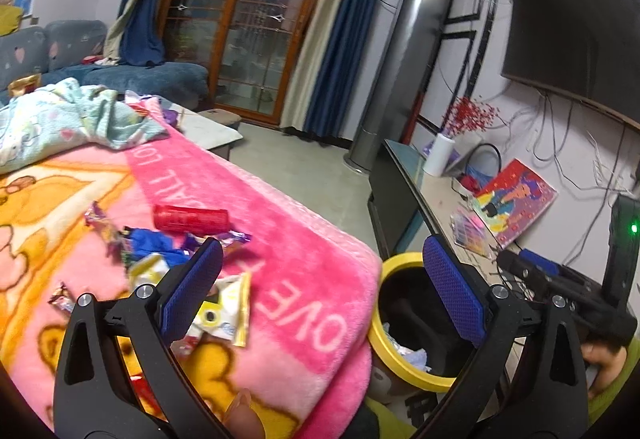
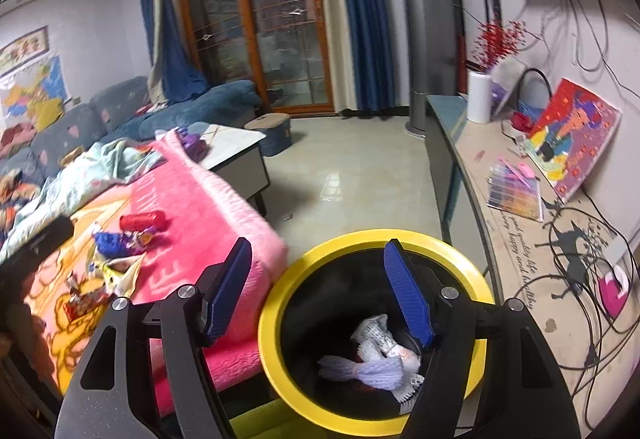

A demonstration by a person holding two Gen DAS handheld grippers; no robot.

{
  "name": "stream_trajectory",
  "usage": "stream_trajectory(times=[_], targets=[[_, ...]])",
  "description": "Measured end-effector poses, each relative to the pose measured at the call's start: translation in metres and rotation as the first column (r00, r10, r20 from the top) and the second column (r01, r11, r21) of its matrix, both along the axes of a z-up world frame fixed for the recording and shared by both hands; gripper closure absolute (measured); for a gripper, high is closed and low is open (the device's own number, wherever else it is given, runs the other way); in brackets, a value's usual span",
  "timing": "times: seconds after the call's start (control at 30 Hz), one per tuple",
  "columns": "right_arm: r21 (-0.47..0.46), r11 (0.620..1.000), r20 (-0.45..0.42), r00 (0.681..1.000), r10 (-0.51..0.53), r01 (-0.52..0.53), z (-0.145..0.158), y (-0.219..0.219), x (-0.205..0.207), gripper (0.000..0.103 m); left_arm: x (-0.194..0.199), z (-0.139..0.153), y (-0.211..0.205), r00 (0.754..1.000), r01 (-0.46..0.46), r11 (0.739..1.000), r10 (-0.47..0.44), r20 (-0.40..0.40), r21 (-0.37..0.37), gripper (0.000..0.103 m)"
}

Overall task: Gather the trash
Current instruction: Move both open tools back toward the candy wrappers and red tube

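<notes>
Trash: some's in the yellow-rimmed bin [image 2: 276, 323] already, under my right tool [image 2: 320, 291], wide w/ nothing held. Left tool [image 1: 320, 287] also wide, empty. Left to do: wrappers [image 1: 224, 299] at 10 o'clock, red tube [image 1: 191, 217] beyond, on pink blanket [image 1: 304, 239].

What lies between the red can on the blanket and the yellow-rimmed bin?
Only bare pink blanket, running from the red can to the edge beside the yellow-rimmed bin; the wrappers lie off to the side. The right wrist view shows it best.
</notes>
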State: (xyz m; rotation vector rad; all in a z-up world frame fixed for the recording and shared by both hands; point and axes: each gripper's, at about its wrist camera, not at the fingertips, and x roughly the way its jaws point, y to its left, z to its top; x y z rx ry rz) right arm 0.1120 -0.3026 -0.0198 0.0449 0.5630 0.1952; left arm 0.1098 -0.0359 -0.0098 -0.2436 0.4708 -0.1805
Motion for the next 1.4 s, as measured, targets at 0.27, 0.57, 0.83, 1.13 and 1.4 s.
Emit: stream_trajectory(times=[0.27, 0.57, 0.83, 1.13, 1.4], targets=[[-0.034, 0.996, -0.003, 0.997, 0.083, -0.083, -0.004, 0.031, -0.009, 0.037, -0.006, 0.002, 0.031, 0.996, -0.085, 0.996, 0.085, -0.004, -0.021, 0.011], [-0.056, 0.983, -0.024, 0.984, 0.176, -0.177, -0.009, 0.066, -0.019, 0.037, -0.013, 0.002, 0.072, 0.984, -0.181, 0.983, 0.180, -0.013, -0.042, 0.011], [-0.071, 0.963, -0.039, 0.966, 0.256, -0.259, -0.011, 0.098, -0.023, 0.037, -0.022, 0.002, 0.108, 0.963, -0.270, 0.961, 0.269, -0.022, -0.067, 0.011], [-0.064, 0.946, -0.039, 0.948, 0.316, -0.318, -0.008, 0.127, -0.021, 0.037, -0.028, 0.000, 0.138, 0.941, -0.338, 0.937, 0.335, -0.046, -0.091, 0.011], [-0.053, 0.930, -0.040, 0.931, 0.362, -0.364, -0.006, 0.156, -0.018, 0.037, -0.036, -0.002, 0.162, 0.917, -0.397, 0.912, 0.392, -0.069, -0.104, 0.011]])
